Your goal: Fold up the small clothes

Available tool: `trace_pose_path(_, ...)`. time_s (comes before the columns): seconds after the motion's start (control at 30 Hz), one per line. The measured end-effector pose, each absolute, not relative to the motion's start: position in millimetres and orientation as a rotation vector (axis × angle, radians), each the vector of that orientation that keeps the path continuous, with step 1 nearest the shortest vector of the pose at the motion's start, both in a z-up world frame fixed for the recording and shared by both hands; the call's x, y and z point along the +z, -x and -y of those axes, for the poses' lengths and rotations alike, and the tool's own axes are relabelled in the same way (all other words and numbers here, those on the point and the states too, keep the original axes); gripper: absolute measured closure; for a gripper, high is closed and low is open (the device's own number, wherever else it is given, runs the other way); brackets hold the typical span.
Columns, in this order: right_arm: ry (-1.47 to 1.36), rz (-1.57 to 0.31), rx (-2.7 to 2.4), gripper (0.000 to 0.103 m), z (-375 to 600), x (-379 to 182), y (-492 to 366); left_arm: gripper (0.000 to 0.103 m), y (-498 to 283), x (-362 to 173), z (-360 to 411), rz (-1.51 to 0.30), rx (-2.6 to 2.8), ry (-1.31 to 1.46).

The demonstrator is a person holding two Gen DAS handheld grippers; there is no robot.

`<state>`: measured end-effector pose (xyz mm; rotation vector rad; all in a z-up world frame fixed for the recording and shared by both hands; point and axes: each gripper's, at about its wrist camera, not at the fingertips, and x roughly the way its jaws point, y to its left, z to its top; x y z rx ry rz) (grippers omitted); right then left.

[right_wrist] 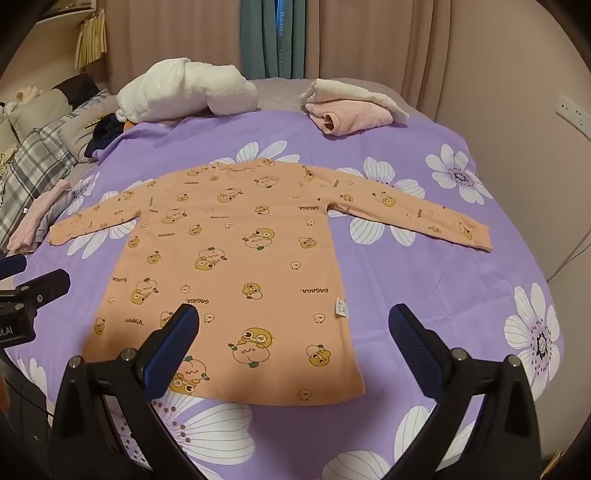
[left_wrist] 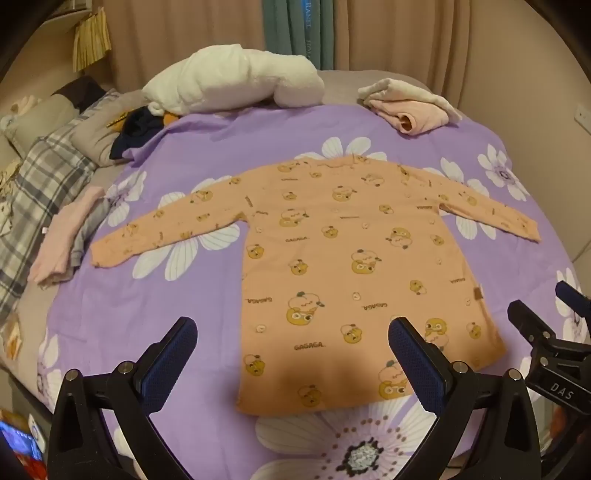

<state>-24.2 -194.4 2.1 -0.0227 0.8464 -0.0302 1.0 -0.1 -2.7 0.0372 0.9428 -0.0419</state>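
An orange long-sleeved child's shirt [left_wrist: 332,266] with duck prints lies flat on the purple flowered bedspread [left_wrist: 147,314], sleeves spread out to both sides, hem towards me. It also shows in the right wrist view [right_wrist: 240,266]. My left gripper [left_wrist: 291,328] is open and empty, held above the hem's left part. My right gripper [right_wrist: 293,317] is open and empty above the hem's right part. The right gripper shows at the right edge of the left wrist view [left_wrist: 546,332]. The left gripper shows at the left edge of the right wrist view [right_wrist: 22,280].
A white plush bundle [left_wrist: 232,77] and folded pink and cream clothes [left_wrist: 410,107] lie at the far edge of the bed. A pink and grey garment [left_wrist: 66,236] lies at the left, beside a plaid blanket [left_wrist: 40,177]. Curtains [left_wrist: 406,33] hang behind.
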Motion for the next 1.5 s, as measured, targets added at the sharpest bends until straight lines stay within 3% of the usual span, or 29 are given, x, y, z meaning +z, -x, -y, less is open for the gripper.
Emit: trace_pose_path(1.5, 0.025, -0.832, -0.018, 0.0, 191.7, 9.4, 27.2, 0.001, -0.1, 0.2, 0.8, -0.957, -0.05, -0.045)
